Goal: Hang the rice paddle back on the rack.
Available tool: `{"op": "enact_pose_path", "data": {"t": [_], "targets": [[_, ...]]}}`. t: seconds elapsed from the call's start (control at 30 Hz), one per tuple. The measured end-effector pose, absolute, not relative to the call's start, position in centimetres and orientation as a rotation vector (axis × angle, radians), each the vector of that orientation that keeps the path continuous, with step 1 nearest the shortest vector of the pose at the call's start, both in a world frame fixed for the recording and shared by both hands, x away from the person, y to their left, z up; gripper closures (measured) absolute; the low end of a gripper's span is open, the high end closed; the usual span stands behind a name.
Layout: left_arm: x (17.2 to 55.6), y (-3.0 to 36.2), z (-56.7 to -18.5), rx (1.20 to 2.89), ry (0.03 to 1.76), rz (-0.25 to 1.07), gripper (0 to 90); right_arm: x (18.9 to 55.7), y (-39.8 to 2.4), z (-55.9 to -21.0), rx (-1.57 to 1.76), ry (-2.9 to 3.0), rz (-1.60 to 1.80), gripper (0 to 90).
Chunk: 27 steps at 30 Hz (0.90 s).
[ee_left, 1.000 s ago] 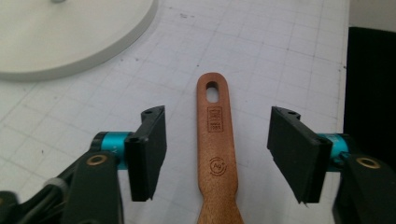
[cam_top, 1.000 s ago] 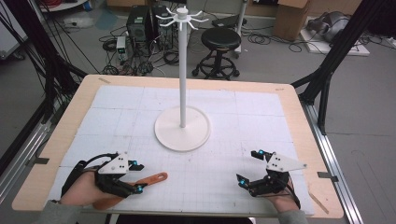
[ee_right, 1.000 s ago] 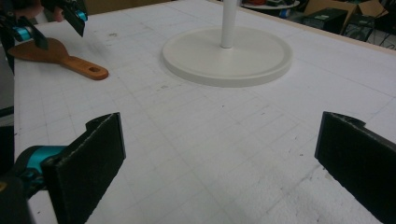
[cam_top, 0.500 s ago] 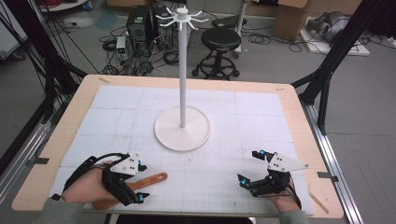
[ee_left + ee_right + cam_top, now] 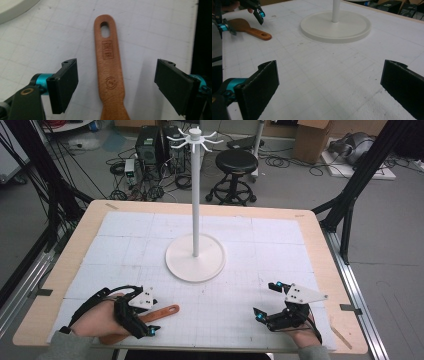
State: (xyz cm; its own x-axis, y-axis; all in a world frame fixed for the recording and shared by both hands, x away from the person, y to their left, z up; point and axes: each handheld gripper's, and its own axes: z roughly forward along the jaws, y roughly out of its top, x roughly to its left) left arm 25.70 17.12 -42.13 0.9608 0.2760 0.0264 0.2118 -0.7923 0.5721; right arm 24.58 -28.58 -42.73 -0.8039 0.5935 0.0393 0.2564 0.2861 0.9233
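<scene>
A brown wooden spatula (image 5: pixel 162 312) lies flat on the white gridded mat (image 5: pixel 230 320) near the front left, its handle with the hanging slot (image 5: pixel 105 27) pointing right. My left gripper (image 5: pixel 150 316) straddles that handle (image 5: pixel 109 72). Its jaws have just been closing, but they stand well apart from the wood on both sides, so it is open. My right gripper (image 5: pixel 265 299) rests at the front right, open, with bare mat between its pads (image 5: pixel 329 75). In the right gripper view the spatula (image 5: pixel 249 28) and the left gripper (image 5: pixel 244 22) appear far off at the upper left.
A white stand rises from a round base (image 5: pixel 195 265) at the mat's middle, its thin pole (image 5: pixel 195 195) topped with short hooks. The wooden table edge (image 5: pixel 75 250) frames the mat. A stool, cables and boxes sit on the floor behind.
My left gripper has turned and shifted a little right, so its jaws now bracket the spatula handle. The spatula and my right gripper have stayed put.
</scene>
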Motion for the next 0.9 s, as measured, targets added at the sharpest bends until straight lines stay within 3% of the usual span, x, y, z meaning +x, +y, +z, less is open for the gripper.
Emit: {"op": "enact_pose_path", "data": {"t": [0.57,0.9], "targets": [[26.07,17.12,-42.54,2.553,0.323,0.105,31.3,24.83,-28.26,-42.91,0.766,2.28,1.511,0.3],[26.02,17.26,-41.99,2.597,0.351,0.089,47.3,24.82,-28.16,-42.92,0.76,2.289,1.514,0.3]]}}
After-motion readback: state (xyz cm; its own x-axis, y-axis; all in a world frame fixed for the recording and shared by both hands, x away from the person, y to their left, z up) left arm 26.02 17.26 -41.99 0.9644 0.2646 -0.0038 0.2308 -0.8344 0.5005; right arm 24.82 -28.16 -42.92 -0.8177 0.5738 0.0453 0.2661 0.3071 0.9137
